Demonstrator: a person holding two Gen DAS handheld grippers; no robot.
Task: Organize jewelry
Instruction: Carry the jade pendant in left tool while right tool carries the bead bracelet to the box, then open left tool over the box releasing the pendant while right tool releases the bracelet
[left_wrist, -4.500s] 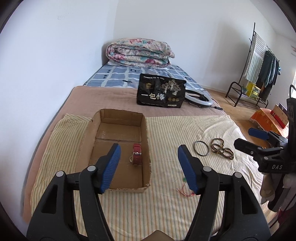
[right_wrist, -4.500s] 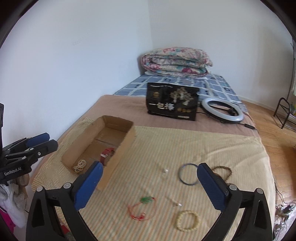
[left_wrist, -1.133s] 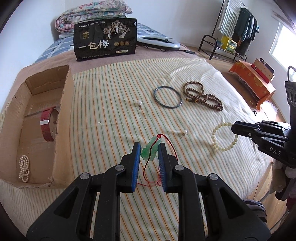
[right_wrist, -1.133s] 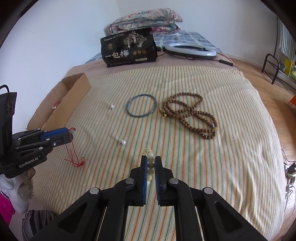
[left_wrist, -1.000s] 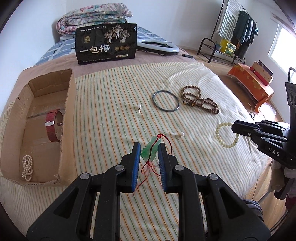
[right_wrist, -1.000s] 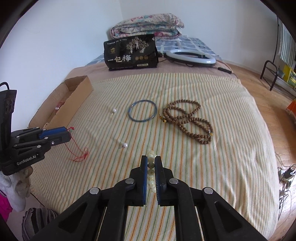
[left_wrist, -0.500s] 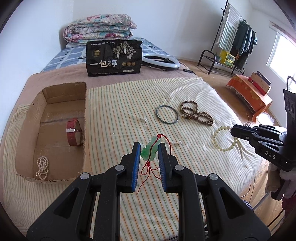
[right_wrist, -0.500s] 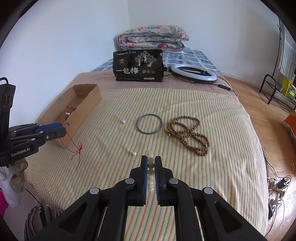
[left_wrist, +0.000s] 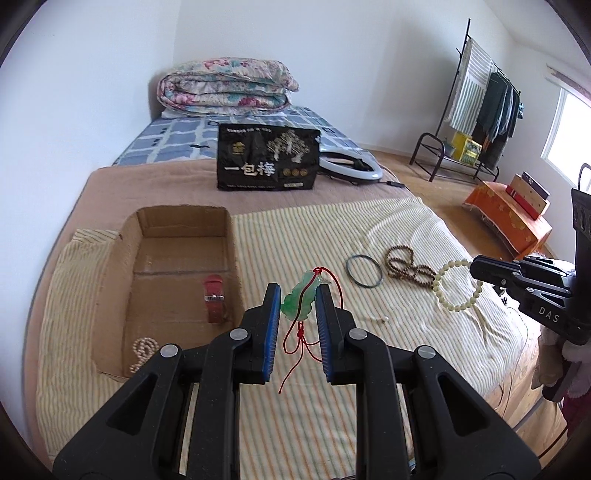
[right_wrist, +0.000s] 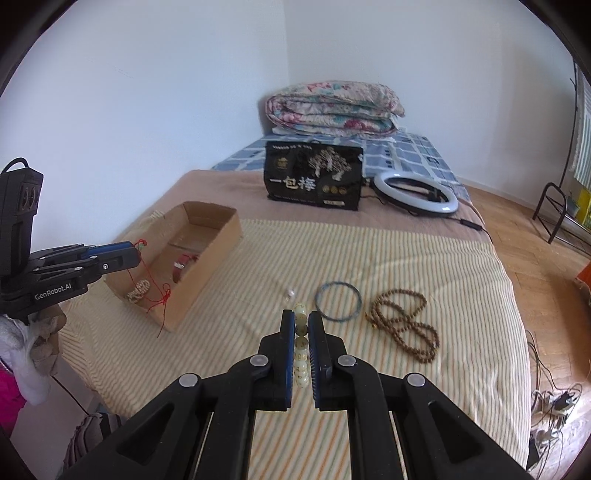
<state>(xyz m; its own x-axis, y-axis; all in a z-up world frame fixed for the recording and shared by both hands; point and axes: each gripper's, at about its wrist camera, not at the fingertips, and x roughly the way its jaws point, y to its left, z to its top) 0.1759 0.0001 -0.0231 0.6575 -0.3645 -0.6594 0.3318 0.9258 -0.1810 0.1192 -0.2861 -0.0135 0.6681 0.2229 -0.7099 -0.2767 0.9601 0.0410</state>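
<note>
At upper centre of both views, the black bag (left_wrist: 268, 158) reads "一包梅". "DAS" marks the right claw (left_wrist: 474, 266) body; "GenRobot.AI" marks the left claw (right_wrist: 137, 254) body.

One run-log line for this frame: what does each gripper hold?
left gripper: shut on green jade pendant on red cord | right gripper: shut on pale bead bracelet | both lifted | open cardboard box: not yet reached

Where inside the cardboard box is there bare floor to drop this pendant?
The cardboard box has bare floor in its far half, beyond the red watch strap. The near end is crowded: strap by the right wall, pearl strand at the near-left corner.
</note>
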